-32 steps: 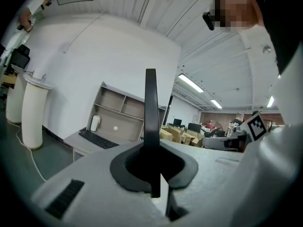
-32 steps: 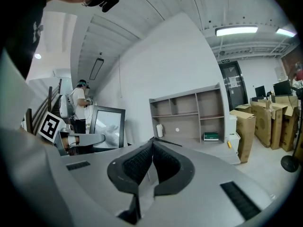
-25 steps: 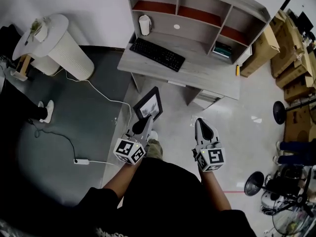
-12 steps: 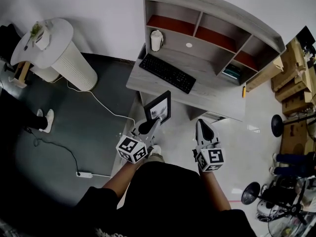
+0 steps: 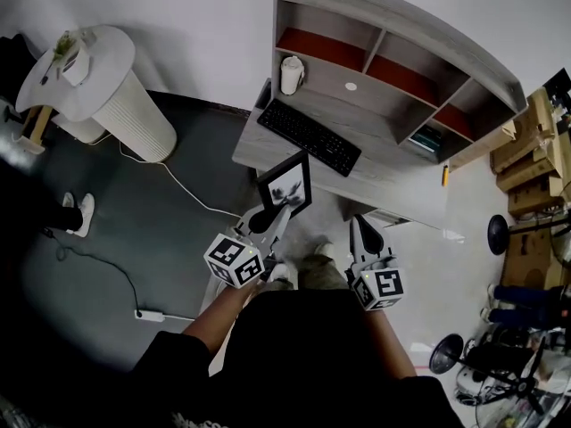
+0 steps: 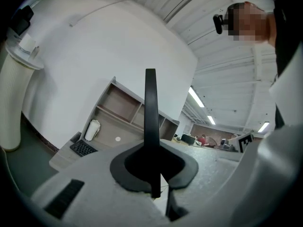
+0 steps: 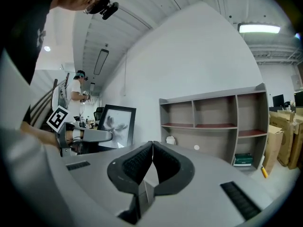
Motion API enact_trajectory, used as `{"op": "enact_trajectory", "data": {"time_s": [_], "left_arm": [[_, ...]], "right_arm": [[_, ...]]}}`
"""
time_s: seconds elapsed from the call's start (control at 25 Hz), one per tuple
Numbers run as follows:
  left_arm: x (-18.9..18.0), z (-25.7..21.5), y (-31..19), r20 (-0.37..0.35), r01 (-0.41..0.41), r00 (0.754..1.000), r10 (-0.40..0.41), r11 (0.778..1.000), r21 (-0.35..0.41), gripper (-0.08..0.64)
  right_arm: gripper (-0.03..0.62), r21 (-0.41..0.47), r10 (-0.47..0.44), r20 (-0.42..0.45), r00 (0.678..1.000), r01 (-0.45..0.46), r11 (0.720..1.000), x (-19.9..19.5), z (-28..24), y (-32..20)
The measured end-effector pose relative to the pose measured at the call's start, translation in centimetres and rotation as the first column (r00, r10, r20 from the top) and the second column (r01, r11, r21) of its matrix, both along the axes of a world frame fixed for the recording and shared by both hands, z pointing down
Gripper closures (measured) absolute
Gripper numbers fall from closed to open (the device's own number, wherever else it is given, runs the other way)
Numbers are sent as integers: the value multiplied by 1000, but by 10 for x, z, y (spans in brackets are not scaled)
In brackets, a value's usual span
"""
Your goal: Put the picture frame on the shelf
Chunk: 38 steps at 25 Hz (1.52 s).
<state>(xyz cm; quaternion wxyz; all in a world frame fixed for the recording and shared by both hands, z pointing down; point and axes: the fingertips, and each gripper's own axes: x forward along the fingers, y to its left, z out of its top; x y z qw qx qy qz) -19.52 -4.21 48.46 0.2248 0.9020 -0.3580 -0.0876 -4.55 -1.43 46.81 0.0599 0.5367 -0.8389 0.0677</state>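
Note:
A black picture frame [image 5: 287,186] with a grey print is held upright in front of the desk, my left gripper [image 5: 261,218] shut on its lower edge. In the left gripper view the frame [image 6: 151,126] shows edge-on as a thin black bar pinched between the pads. The right gripper view shows the frame [image 7: 116,125] at left, with the left gripper [image 7: 97,136] on it. My right gripper [image 5: 364,232] is shut and empty, level beside the left one, a little short of the desk. The grey shelf unit [image 5: 384,43] with open compartments stands on the desk ahead.
A black keyboard [image 5: 309,136] and a white cup [image 5: 291,74] lie on the grey desk [image 5: 393,185]. A white round side table [image 5: 89,69] stands at the left, with a cable and power strip [image 5: 148,314] on the dark floor. Cardboard boxes [image 5: 526,150] are stacked at the right.
Both grippers have moved forward toward the desk, the left one carrying the frame along. The desk and shelf now lie closer ahead.

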Motion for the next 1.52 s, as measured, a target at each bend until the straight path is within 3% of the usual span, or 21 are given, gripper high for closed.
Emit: {"op": "enact_trajectory", "data": {"time_s": [0.44, 0.68, 0.92, 1.28, 1.52], "left_arm": [[9, -2, -57, 16, -6, 1000, 6, 1000, 2, 535], [33, -14, -128, 37, -23, 999, 22, 1000, 16, 535], [61, -22, -207, 42, -88, 995, 87, 996, 2, 534], [99, -33, -316, 85, -141, 987, 140, 990, 10, 535], [128, -27, -372, 101, -130, 986, 130, 991, -1, 534]], "right_arm": [[580, 16, -37, 47, 998, 36, 999, 3, 10, -64], [580, 33, -5, 54, 999, 3, 999, 28, 2, -141], [580, 35, 9, 82, 997, -12, 999, 52, -7, -209], [580, 77, 18, 26, 1000, -20, 997, 83, -25, -279], [580, 72, 36, 35, 999, -39, 997, 110, -19, -319]]}}
